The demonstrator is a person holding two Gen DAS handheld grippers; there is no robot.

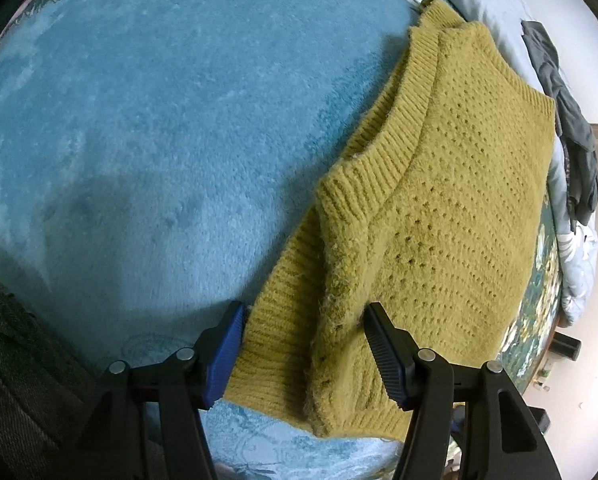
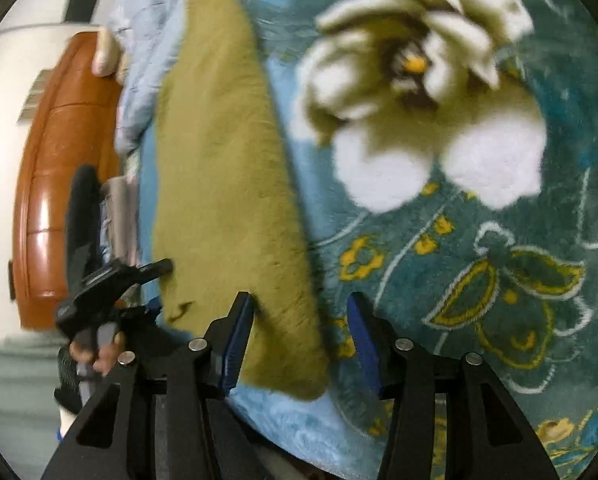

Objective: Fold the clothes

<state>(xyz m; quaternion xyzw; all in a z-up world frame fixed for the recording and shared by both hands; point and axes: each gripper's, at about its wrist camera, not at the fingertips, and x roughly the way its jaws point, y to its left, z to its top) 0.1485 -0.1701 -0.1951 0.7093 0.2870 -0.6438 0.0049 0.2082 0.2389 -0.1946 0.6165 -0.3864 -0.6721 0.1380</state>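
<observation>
The left gripper (image 1: 303, 354) has its jaws spread apart, straddling the near folded corner of one mustard-yellow knit sweater (image 1: 439, 200). The sweater's lower edge is cut off behind the gripper body. It is chunky, with eyelet rows and ribbed bands, and lies toward 2 o'clock on a plush blue blanket (image 1: 159, 120). One dark grey garment (image 1: 571, 120) lies crumpled beyond it, at 3 o'clock.

The right gripper (image 2: 301, 344) is also parted, over the sweater's (image 2: 219, 160) edge; motion blur hides the knit there. A flower print (image 2: 419, 100) marks the blanket at 1 o'clock, and an orange-brown wooden headboard (image 2: 59, 160) stands at 9.
</observation>
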